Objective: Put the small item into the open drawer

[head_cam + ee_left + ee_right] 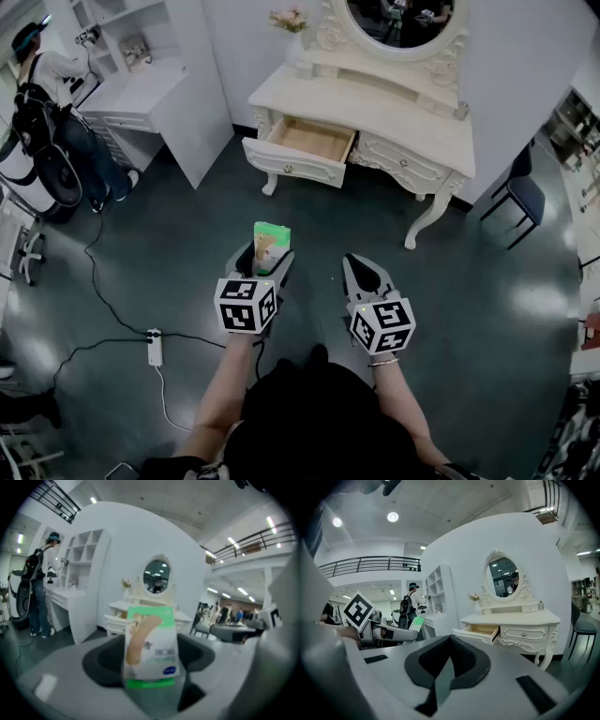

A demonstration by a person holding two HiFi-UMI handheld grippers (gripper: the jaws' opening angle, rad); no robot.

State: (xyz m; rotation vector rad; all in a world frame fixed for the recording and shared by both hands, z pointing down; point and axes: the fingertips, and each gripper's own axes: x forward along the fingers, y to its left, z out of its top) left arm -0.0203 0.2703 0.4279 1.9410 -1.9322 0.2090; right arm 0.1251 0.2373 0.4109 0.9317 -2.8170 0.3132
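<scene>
A small green and white packet [272, 242] [151, 644] stands upright between the jaws of my left gripper [269, 255], which is shut on it. Ahead, a cream dressing table [375, 108] [511, 618] stands against the wall, and its left drawer [305, 141] [480, 630] is pulled open with a bare wooden inside. Both grippers are over the dark floor, well short of the table. My right gripper [359, 266] [450, 639] is beside the left one, its jaws shut with nothing between them. The left gripper view shows the packet hiding most of the drawer.
A person with a backpack [47, 103] stands at a white desk and shelf unit [178, 94] to the left. A power strip with cables [155, 347] lies on the floor at lower left. A dark chair [525, 192] stands right of the dressing table.
</scene>
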